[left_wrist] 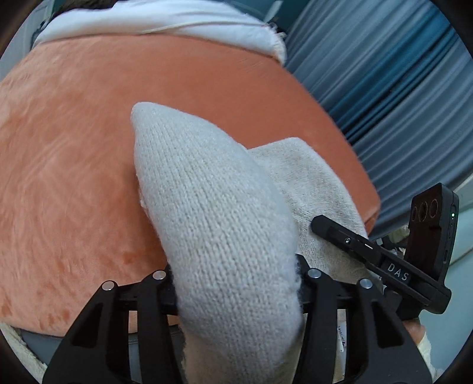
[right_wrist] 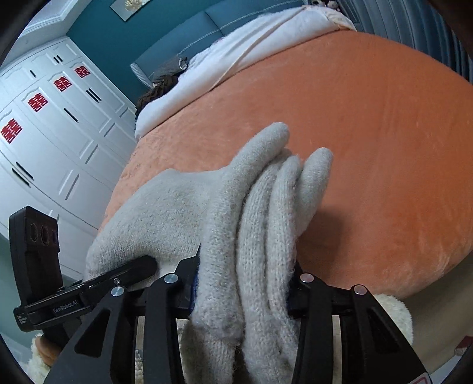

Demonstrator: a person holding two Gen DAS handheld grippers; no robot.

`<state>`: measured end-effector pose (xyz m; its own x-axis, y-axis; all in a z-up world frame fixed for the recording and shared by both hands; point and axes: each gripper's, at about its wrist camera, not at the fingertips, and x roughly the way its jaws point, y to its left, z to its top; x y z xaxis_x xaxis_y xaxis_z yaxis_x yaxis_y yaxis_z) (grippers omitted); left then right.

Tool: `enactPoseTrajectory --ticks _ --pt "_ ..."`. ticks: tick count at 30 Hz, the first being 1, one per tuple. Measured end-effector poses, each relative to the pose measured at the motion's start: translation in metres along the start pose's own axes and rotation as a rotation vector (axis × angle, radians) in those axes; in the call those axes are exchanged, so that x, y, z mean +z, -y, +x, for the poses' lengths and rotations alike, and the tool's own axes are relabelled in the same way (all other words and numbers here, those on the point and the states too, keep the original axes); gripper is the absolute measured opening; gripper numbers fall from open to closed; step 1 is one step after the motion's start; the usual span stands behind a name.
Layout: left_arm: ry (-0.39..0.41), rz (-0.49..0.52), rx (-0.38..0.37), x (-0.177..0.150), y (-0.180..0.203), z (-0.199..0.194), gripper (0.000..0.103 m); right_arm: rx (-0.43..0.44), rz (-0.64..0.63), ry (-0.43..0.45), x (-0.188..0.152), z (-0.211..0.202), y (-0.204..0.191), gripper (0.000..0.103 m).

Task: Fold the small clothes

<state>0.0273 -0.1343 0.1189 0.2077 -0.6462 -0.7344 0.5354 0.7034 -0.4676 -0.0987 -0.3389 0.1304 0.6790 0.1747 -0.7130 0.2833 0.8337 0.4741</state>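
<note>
A grey-white knitted glove (left_wrist: pixel 212 206) is held over the orange bed cover (left_wrist: pixel 74 147). My left gripper (left_wrist: pixel 236 283) is shut on its cuff end, which fills the gap between the jaws. My right gripper (right_wrist: pixel 242 283) is shut on the glove's finger end (right_wrist: pixel 266 206); several knitted fingers stick out past the jaws. The glove's palm part (right_wrist: pixel 165 206) droops between the two grippers onto the cover (right_wrist: pixel 384 147). The right gripper's finger shows in the left wrist view (left_wrist: pixel 354 245), and the left gripper's finger shows in the right wrist view (right_wrist: pixel 118 274). The fingertips themselves are hidden by the knit.
A white blanket (left_wrist: pixel 153 20) lies across the far end of the bed. Blue-grey curtains (left_wrist: pixel 399 88) hang to the right. White wardrobe doors with red emblems (right_wrist: pixel 53 133) stand to the left. A fluffy cream rug (right_wrist: pixel 393 313) lies below the bed edge.
</note>
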Motion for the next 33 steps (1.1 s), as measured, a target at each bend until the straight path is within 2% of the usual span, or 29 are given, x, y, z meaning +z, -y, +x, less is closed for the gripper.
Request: enactPoseTrajectory --ticks 5,9,14,17,19,21,23,25,26,28,30,33 --pt "0.151 0.116 -0.080 0.023 0.033 -0.061 0.047 0.032 -0.043 0.167 0.022 -0.071 -0.032 0.039" --pt "0.282 0.202 -0.104 0.045 0.043 -0.120 0.048 0.078 -0.135 0.295 0.043 -0.112 -0.081 0.039" --pt "0.426 0.279 -0.083 0.067 0.028 -0.195 0.049 0.164 -0.240 0.395 0.067 -0.131 -0.141 0.040" --pt "0.476 0.292 -0.041 0.079 0.006 -0.223 0.050 0.217 -0.264 0.411 0.077 -0.117 -0.175 0.041" --pt "0.481 0.296 -0.005 0.089 -0.009 -0.226 0.052 0.236 -0.266 0.396 0.078 -0.096 -0.190 0.043" --pt "0.462 0.282 0.044 0.089 -0.037 -0.217 0.058 0.248 -0.246 0.343 0.074 -0.064 -0.196 0.048" --pt "0.418 0.226 0.072 0.081 -0.079 -0.194 0.071 0.236 -0.232 0.254 0.064 -0.017 -0.193 0.054" --pt "0.342 0.132 0.094 0.064 -0.131 -0.167 0.077 0.149 -0.217 0.157 0.043 0.040 -0.180 0.058" --pt "0.293 0.059 0.125 0.052 -0.162 -0.144 0.077 0.082 -0.193 0.072 0.027 0.075 -0.164 0.058" --pt "0.206 -0.103 0.171 0.024 -0.216 -0.114 0.075 -0.039 -0.149 -0.038 -0.004 0.116 -0.139 0.058" --pt "0.178 -0.239 0.164 -0.010 -0.252 -0.106 0.075 -0.049 -0.101 -0.099 -0.032 0.127 -0.122 0.058" --pt "0.202 -0.288 0.143 -0.043 -0.263 -0.121 0.076 -0.042 -0.107 -0.111 -0.047 0.119 -0.119 0.061"
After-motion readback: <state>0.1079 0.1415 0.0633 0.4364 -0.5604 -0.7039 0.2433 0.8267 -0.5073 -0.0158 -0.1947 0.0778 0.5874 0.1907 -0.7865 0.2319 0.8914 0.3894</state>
